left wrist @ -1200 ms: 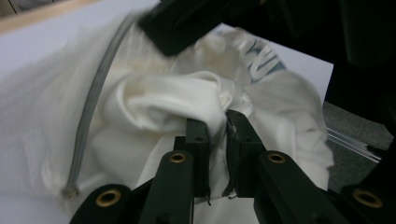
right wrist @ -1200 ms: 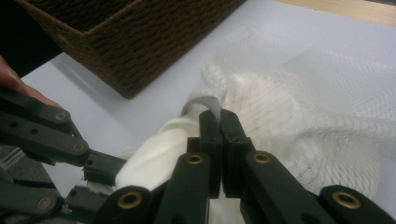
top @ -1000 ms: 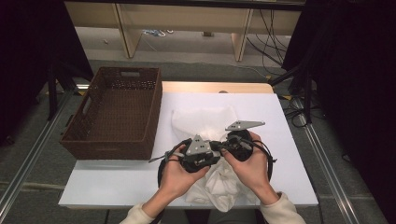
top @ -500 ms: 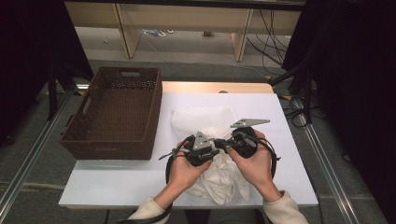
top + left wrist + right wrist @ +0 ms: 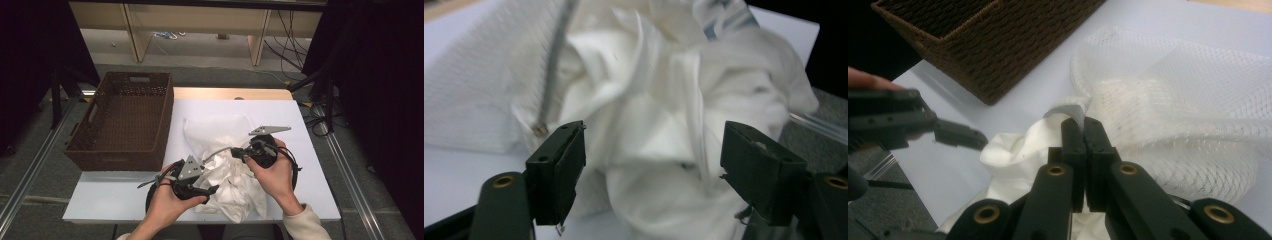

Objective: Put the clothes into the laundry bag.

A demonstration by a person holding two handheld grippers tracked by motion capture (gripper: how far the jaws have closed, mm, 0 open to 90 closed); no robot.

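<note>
Cloth (image 5: pixel 235 185) looks limp and light, best pinched at a bunched fold; right hand-held gripper (image 5: pixel 1082 125) clamps the mesh bag's (image 5: pixel 1193 100) rim, left hand-held gripper (image 5: pixel 654 165) gapes wide, empty.

The white garment (image 5: pixel 235 182) looks like soft, matt woven cloth, crumpled into folds. The bag (image 5: pixel 220 131) at its far side is fine white mesh netting, slightly see-through. The basket (image 5: pixel 120 122) at left is dark brown woven wicker, rough. The table (image 5: pixel 305 150) is smooth, matt white.
</note>
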